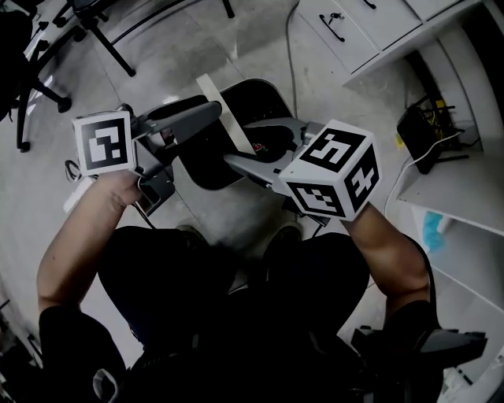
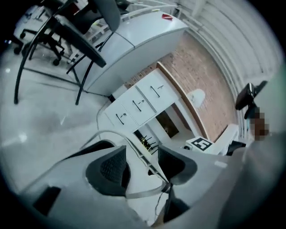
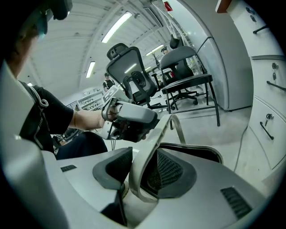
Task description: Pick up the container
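A black container [image 1: 206, 161] stands on the floor in front of my knees, with a pale strap handle [image 1: 214, 93] rising from it. My right gripper [image 1: 253, 148] comes in from the right and is shut on that handle [image 3: 154, 138]; the band fills the gap between its pads, and the black rim [image 3: 196, 150] shows just beyond. My left gripper [image 1: 206, 120] is at the container's left side, open. In the left gripper view the thin handle [image 2: 142, 156] runs between its spread jaws [image 2: 143, 163] without being pressed.
A white drawer cabinet [image 1: 354, 24] stands at the far right, with a white shelf unit [image 1: 449, 197] and a black box with cables [image 1: 417, 130] beside it. Office chairs [image 1: 47, 47] stand at the far left. The person's legs [image 1: 236, 291] are close behind the container.
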